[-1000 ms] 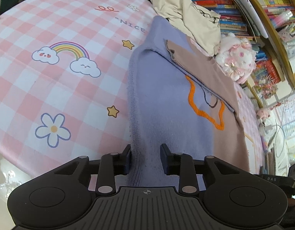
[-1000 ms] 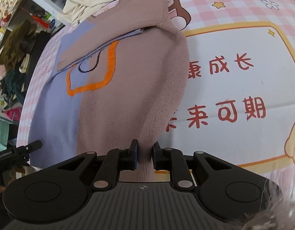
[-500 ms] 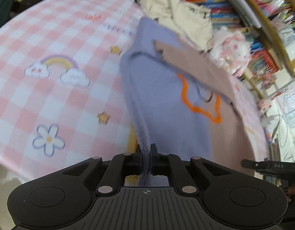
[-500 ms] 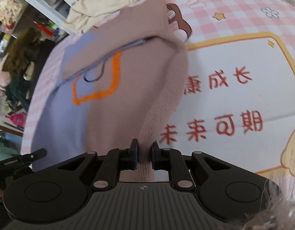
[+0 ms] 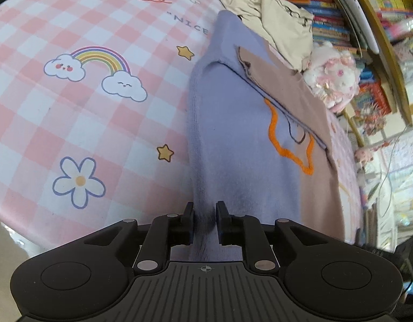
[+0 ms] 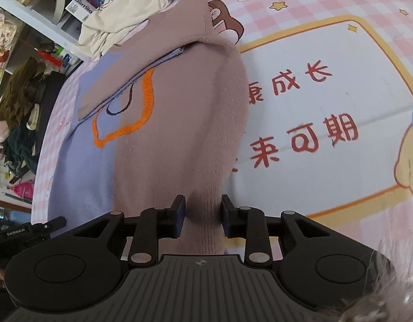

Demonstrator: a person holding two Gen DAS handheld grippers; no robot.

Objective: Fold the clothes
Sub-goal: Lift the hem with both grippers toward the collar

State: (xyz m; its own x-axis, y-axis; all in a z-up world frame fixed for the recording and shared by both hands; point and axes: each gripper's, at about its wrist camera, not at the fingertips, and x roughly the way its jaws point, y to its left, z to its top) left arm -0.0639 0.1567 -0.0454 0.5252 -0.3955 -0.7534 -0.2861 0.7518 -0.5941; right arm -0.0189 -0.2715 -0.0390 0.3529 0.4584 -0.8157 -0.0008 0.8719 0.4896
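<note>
A lilac and dusty-pink sweater with an orange outline lies on the pink checked table cover, sleeves folded across its chest. My left gripper is open, its fingers on either side of the lilac hem corner. In the right wrist view the sweater's pink half runs up to my right gripper, which is open with the pink hem corner between its fingers. The left gripper's tip shows at the left edge.
A cream garment lies bunched beyond the sweater's collar, next to a pink plush toy. Bookshelves stand behind the table. The table's near edge runs just left of my left gripper. A white printed panel with red characters lies right of the sweater.
Both grippers have opened: the left was pinched on the lilac hem half a second ago, the right was nearly closed on the pink hem. The sweater has settled flat.
</note>
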